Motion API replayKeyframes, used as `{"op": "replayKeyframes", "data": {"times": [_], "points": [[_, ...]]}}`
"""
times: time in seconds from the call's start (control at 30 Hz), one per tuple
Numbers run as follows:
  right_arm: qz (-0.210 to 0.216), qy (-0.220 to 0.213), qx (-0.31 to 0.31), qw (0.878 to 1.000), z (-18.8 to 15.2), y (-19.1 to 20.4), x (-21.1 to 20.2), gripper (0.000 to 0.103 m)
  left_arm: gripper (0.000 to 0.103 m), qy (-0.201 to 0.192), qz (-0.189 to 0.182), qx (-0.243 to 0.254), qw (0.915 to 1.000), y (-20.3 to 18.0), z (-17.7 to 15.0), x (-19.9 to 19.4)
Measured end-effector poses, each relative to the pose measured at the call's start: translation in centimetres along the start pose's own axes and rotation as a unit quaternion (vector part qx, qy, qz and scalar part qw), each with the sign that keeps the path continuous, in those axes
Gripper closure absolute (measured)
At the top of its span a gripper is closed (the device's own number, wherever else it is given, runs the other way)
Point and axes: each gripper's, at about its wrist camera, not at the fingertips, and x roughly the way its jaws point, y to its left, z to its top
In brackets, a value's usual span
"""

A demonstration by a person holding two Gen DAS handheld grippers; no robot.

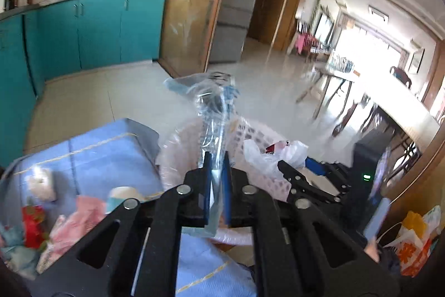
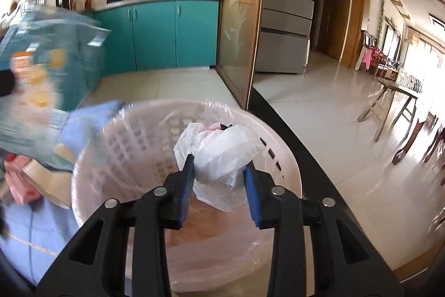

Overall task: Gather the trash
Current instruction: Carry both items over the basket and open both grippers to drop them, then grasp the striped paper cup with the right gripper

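1. Trash, left wrist view: the left gripper [image 1: 216,166] has its jaws nearly together with a clear wrapper [image 1: 214,113] standing up between the pads; whether they pinch it or have just let go I cannot tell. The wrapper hangs above the near rim of the pink basket [image 1: 261,135].
   - Risk: the film is light and tall. If the pads part here, it may slide down outside the rim onto the blue cloth [image 1: 105,157] rather than into the basket.
   - More trash lies on the cloth to the left: a cup [image 1: 122,195], pink packets [image 1: 83,216], a red wrapper [image 1: 33,221]. A low sweep back could knock the cup over.

2. Right wrist view: the right gripper [image 2: 219,183] has its jaws apart, straddling a white bag [image 2: 222,155] inside the basket [image 2: 281,157]. The bag touches or nearly touches the left pad; the right pad looks just clear.
   - Risk: thin plastic clings, so the bag may ride out with the gripper when it lifts.
   - A blurred blue packet [image 2: 47,54] fills the left edge, close by; both grippers crowd one basket and could clash.
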Motion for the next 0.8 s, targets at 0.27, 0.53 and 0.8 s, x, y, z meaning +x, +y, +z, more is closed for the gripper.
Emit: {"op": "replayKeyframes", "data": {"times": [0.27,0.53,0.8], "points": [[0.027,0.012,0.053,0.998,0.6,-1.6,0.3,0.026,0.023,-0.001,0.070,-0.014,0.9974,1.2,-1.1,1.3],[0.055,-0.011,0.010,0.998,2.0,2.0,-0.8,0.021,0.016,-0.017,0.292,-0.020,0.9562,6.8,-7.4,-6.3],[0.232,0.042,-0.108,0.966,6.5,14.8,0.0,0.020,0.016,0.043,0.369,-0.095,0.9235,12.5,-13.6,-11.7]]}}
